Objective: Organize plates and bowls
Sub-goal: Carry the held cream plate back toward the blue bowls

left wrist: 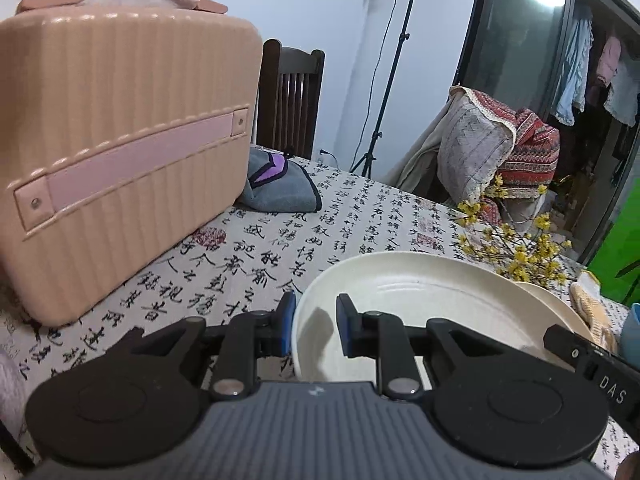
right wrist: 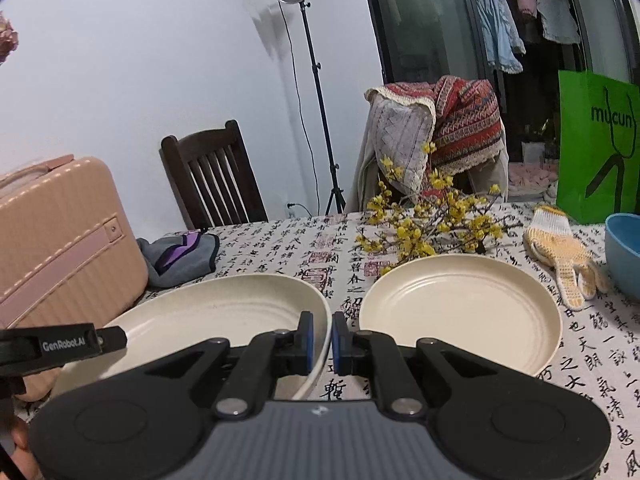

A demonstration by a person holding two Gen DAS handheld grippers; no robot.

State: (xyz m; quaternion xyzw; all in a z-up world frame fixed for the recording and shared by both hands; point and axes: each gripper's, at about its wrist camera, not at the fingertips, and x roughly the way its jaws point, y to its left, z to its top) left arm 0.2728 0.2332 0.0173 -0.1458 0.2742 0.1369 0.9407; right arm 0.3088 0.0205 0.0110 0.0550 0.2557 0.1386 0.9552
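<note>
A cream plate lies at the near side of the calligraphy tablecloth. My left gripper is open and straddles its left rim, one blue pad outside and one inside. My right gripper is shut on the plate's right rim, which runs through the narrow gap between the pads. A second cream plate rests flat to the right, partly hidden behind the first in the left wrist view. A blue bowl stands at the far right edge.
A pink ribbed case stands close on the left. Behind it lies a grey folded cloth. Yellow flower twigs and a knit glove lie behind the plates. A green bag stands at the back right.
</note>
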